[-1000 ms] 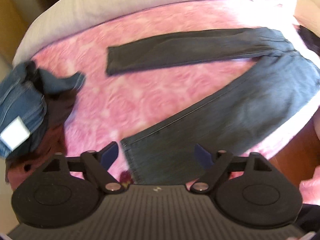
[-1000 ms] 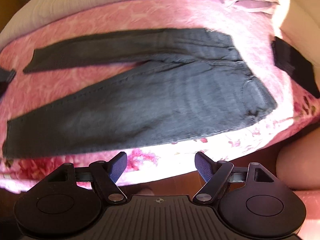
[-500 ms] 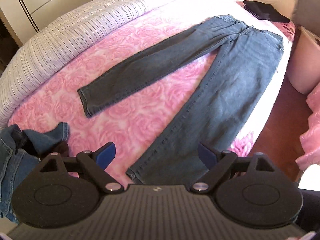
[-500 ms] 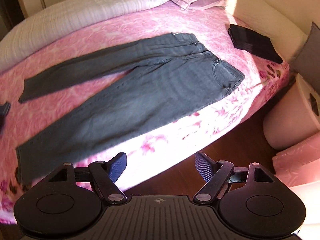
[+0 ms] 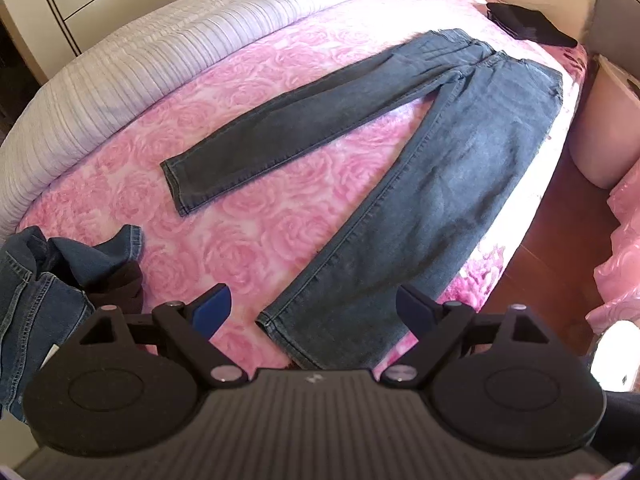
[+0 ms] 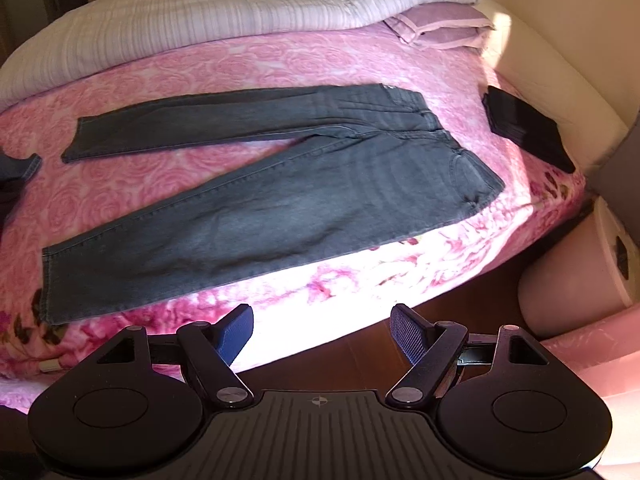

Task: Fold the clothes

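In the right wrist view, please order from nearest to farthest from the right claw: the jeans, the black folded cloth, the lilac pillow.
1. Jeans: spread flat, ahead of the right claw.
2. Black folded cloth: right edge of the bed.
3. Lilac pillow: far end.

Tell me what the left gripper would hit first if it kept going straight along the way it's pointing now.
Most likely the near leg of the jeans, around its hem end, which lies flat on the pink bedspread. The left gripper has open, empty jaws, and nothing stands between it and the denim, though depth is hard to judge.
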Available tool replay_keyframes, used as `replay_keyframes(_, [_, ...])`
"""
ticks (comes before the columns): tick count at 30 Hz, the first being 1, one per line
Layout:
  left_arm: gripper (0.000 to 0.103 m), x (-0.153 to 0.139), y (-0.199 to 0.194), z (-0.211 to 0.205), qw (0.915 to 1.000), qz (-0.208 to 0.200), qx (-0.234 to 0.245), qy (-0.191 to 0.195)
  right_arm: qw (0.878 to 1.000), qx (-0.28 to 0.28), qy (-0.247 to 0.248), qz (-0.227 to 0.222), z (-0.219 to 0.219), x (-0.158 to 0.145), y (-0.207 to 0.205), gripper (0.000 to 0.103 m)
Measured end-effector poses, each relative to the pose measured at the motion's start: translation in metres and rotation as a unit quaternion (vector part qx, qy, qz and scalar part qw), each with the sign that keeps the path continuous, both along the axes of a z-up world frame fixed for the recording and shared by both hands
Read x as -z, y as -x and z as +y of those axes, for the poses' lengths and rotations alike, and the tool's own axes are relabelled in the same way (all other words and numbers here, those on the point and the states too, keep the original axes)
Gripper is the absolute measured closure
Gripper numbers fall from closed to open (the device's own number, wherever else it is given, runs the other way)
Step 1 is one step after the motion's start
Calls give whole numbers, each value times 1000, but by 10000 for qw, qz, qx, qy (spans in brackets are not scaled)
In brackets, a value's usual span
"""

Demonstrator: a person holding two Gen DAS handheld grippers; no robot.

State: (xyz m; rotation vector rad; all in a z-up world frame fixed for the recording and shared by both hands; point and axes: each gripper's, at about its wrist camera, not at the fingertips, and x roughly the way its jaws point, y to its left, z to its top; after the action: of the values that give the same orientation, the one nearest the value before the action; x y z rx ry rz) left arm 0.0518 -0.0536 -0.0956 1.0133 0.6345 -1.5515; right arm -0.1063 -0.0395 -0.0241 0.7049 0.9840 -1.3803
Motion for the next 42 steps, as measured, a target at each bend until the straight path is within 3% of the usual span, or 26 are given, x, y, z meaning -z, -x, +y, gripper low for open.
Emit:
replay_keyframes(14, [16,8,-9,18,9997,-115,-150,-124,9984,-421,-355,-127,-3,23,-20,25])
replay_keyframes(19, [16,19,-3,25,9975,-697,90,-7,9974,-626,-362,17,-9,22,-22,25])
replay_keyframes(27, [16,36,24,20,9951,-891,428,55,9968,-658,34,459,-12,16,22,25])
replay_keyframes(32, [16,47,62,6,9933,-999,555,155,9933,-801,152,822,-31,33,72,24])
replay_keyframes(37, [16,65,114,-16,9932,-1082,380,208,9763,-1615,342,1399,-70,63,131,25])
replay_keyframes(42, [16,92,175,-30,9890,-1465,89,-197,9319,-3046,314,1944,-123,114,200,25])
